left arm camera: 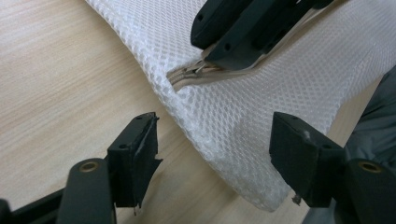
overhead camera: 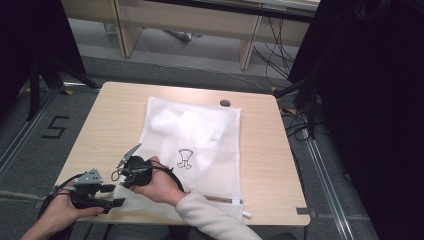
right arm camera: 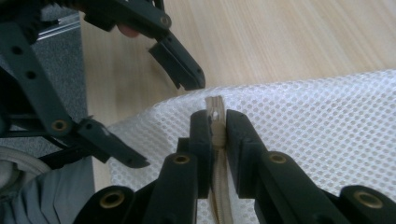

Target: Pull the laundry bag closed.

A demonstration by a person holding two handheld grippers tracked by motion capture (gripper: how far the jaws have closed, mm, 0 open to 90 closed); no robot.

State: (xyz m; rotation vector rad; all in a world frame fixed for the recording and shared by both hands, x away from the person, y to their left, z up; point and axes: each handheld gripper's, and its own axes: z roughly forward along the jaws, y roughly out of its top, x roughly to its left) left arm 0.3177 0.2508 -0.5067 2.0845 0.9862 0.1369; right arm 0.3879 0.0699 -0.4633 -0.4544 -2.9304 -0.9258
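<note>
Fingers of my right gripper point(right arm camera: 217, 135) are pinching the beige zipper point(right arm camera: 215, 116) at the corner of the white mesh bag point(overhead camera: 192, 135) lying on the table point(overhead camera: 110, 120). Just beside them, my left gripper point(left arm camera: 212, 156) is spreading its fingers point(left arm camera: 137, 149) wide around that same corner, gripping nothing.

High view from above the near edge facing forward-down, both gripper views close and low, all sharing the white mesh laundry bag's point(overhead camera: 192, 145) zipped corner

Bare counter point(overhead camera: 110, 125) lies open at frame left and right of the mesh bag point(overhead camera: 200, 135). At lower left, the two hand-held grippers crowd the bag's near corner, blocking passage there.
</note>
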